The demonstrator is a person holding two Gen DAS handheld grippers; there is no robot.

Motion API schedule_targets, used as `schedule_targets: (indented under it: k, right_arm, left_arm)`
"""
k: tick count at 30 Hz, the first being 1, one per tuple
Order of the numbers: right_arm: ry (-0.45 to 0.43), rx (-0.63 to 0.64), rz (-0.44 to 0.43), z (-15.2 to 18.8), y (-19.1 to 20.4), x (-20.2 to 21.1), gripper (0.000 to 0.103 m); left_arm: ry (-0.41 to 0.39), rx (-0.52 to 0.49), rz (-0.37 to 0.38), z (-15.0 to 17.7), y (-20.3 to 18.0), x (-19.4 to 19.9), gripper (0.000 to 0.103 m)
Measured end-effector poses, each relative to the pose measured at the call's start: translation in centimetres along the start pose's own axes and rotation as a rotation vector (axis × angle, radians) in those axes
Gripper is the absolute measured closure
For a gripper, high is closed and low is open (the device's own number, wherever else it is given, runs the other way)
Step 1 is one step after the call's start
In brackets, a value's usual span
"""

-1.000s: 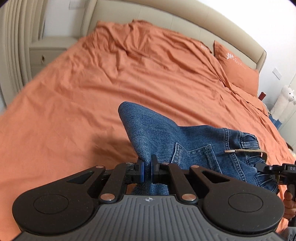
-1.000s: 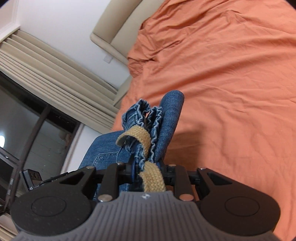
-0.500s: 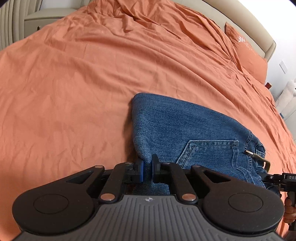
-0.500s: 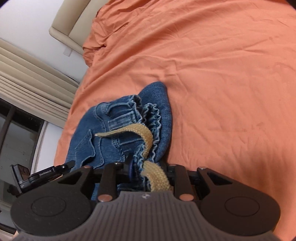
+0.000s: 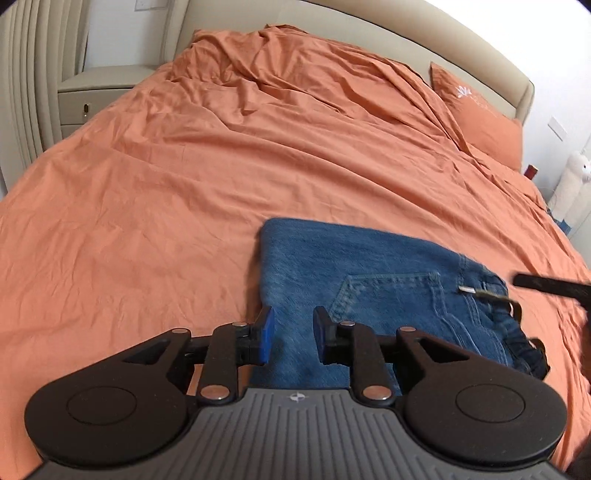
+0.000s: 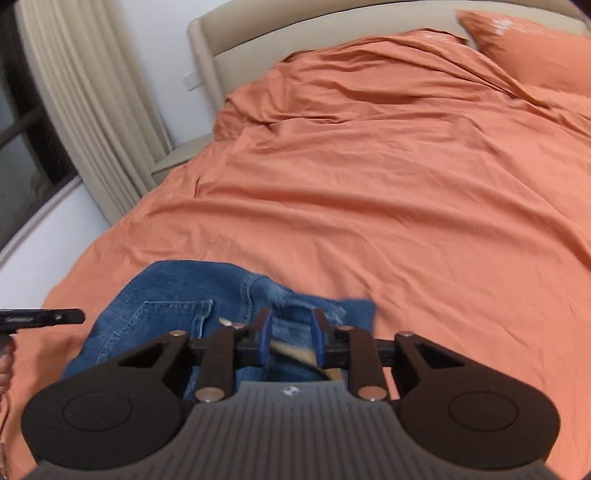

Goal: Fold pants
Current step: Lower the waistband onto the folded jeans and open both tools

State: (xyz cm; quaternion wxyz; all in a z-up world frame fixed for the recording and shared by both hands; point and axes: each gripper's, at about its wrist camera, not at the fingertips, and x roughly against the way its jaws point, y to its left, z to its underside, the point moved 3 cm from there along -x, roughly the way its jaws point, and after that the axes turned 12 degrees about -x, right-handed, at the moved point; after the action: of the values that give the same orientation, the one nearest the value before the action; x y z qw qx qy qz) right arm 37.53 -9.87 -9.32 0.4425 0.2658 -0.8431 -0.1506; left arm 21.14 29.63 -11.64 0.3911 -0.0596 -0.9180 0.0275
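The blue denim pants (image 5: pixel 354 280) lie folded flat on the orange bed cover (image 5: pixel 207 177), back pocket up, elastic waistband with a tan drawstring at the right. My left gripper (image 5: pixel 291 328) is open and empty just above the folded left edge. In the right wrist view the pants (image 6: pixel 173 295) lie in front of my right gripper (image 6: pixel 291 336), which is open over the waistband; the tan drawstring (image 6: pixel 295 352) lies loose between the fingers. The other gripper shows at the frame edge in each view.
The orange bed cover (image 6: pixel 406 184) stretches far ahead, wrinkled toward the beige headboard (image 5: pixel 369 33). An orange pillow (image 5: pixel 480 114) lies at the far right. A beige nightstand (image 5: pixel 92 96) and curtains (image 6: pixel 92 103) stand at the left. Plush toys (image 5: pixel 574 181) sit beyond the bed's right side.
Both grippers have opened and let go of the pants, which have gone from held up to lying flat on the bed. Both grippers have drawn back slightly.
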Motion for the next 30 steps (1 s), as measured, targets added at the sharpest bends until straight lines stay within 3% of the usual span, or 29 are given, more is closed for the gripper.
schedule_targets:
  k: [3, 7, 9, 11, 13, 19, 24, 30]
  right_arm:
    - [0.063, 0.029, 0.123, 0.3, -0.7, -3.6, 0.096]
    - [0.106, -0.053, 0.141, 0.7, -2.7, -5.0, 0.097]
    - [0.101, -0.020, 0.175, 0.4, -1.9, -4.3, 0.098]
    - [0.071, 0.029, 0.176, 0.5, -0.6, -2.6, 0.096]
    - [0.049, 0.049, 0.117, 1.5, 0.6, -0.2, 0.095]
    - [0.007, 0.179, 0.090, 7.0, 3.8, 4.7, 0.087]
    - [0.011, 0.257, 0.156, 10.9, 3.7, 4.5, 0.073]
    - [0.048, 0.310, 0.199, 13.1, 2.2, 2.4, 0.073]
  left_arm:
    - [0.010, -0.004, -0.011, 0.8, -0.5, 0.4, 0.078]
    - [0.027, -0.035, -0.049, 2.1, -1.0, 1.3, 0.078]
    - [0.029, -0.047, -0.046, 2.7, -1.4, 1.9, 0.078]
    - [0.019, -0.054, -0.033, 3.3, -1.8, 2.6, 0.078]
    - [0.012, -0.064, -0.024, 3.9, -2.2, 3.2, 0.078]
    - [0.047, -0.091, -0.026, 5.7, -3.4, 3.0, 0.078]
    - [0.125, -0.117, -0.058, 7.6, -3.3, 1.8, 0.078]
    - [0.162, -0.110, -0.059, 9.0, -2.8, 0.7, 0.086]
